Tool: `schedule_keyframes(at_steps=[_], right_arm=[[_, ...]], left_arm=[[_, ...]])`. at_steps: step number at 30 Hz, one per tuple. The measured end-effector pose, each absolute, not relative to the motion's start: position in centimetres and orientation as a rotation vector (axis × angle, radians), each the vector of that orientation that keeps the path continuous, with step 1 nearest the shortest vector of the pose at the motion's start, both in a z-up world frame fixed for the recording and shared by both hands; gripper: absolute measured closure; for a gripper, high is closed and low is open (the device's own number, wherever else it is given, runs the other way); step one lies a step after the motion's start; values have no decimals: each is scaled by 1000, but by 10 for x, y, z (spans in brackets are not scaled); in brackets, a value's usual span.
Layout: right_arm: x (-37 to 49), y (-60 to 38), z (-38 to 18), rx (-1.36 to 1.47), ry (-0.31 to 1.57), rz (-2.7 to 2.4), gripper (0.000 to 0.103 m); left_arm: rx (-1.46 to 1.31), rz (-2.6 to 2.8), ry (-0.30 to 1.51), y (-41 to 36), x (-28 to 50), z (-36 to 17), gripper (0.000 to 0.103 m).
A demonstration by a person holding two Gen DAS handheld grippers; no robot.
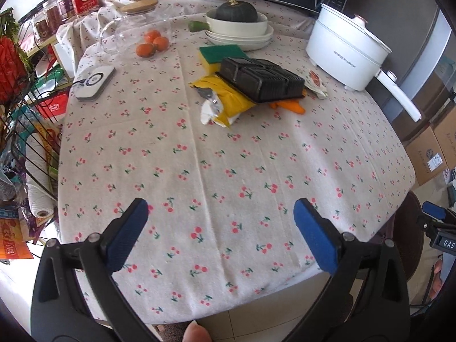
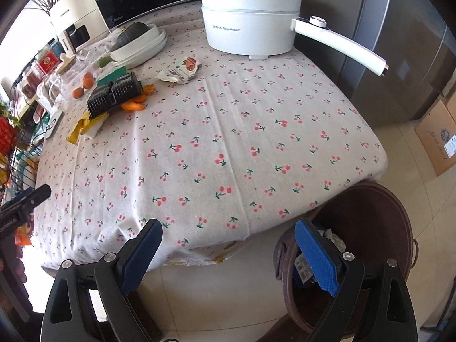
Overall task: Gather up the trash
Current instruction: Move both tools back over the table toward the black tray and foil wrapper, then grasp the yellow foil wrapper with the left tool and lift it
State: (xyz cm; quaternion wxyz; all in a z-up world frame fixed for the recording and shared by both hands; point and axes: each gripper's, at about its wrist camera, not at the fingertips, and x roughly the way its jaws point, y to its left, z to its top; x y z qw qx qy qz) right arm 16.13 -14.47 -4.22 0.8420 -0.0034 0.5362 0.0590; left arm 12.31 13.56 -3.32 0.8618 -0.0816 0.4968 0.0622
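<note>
A black plastic tray (image 1: 263,79) lies upside down on a yellow wrapper (image 1: 225,99) with orange peel (image 1: 287,105) beside it, far across the cherry-print table (image 1: 228,176). A crumpled white and red wrapper (image 1: 315,81) lies near the white pot. The same tray (image 2: 114,94), yellow wrapper (image 2: 82,128) and white wrapper (image 2: 182,69) show in the right wrist view. A brown trash bin (image 2: 370,213) stands on the floor at the table's near right corner, with trash inside. My left gripper (image 1: 221,228) is open and empty over the near table edge. My right gripper (image 2: 228,245) is open and empty beside the bin.
A white electric pot (image 2: 250,20) with a long handle stands at the back right. Stacked white dishes with a green squash (image 1: 236,20), a sponge (image 1: 221,54), tangerines (image 1: 152,42), a glass jar (image 1: 134,28) and a white device (image 1: 94,82) are at the back. A wire rack (image 1: 20,108) stands left.
</note>
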Motion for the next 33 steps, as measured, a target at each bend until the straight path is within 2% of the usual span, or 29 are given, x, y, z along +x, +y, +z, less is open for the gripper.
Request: schedule_keyframes(at_steps=[8,14,17,20,22,24,25,26,27,29,31,32,33], right_arm=[[188,-124,-48,-14,1146,144,8],[207,-121,-53,-8,1161,144,8],[212,-125,-57,-9,1170,135,8],[216,-131,-61,-14,1181,122,8],[218,-136,-63,-20,1185,110,8],[220,-141,-66,-23,1192,98,8],[221,-143,-68,-23,1197,94,8],[222,-145,-70,-23,1202,91,8],[222,-146,-72,-24,1207,89,8],[222,-147,-73,-28,1212,87,8],[221,-148,-73,-33,1213,87,8],[221,-147,-73,-34,1212,87,8],[220,-147,-73,-35,1211,87,8]], left_arm=[[-150,132,1082,155,164,-42,2],[-84,107,1040,145,194,-56,4],[-62,74,1033,138,208,-65,18],[-103,40,1022,136,215,-71,21],[-102,29,1020,132,219,-72,27],[-100,13,1017,128,222,-72,42],[-101,6,1017,127,223,-72,45],[-102,0,1017,126,225,-73,54],[-104,-6,1018,126,225,-73,68],[-111,-14,1030,126,224,-74,83],[-117,-10,1031,127,222,-74,89],[-122,-13,1036,128,220,-74,97],[-131,-14,1040,130,218,-73,97]])
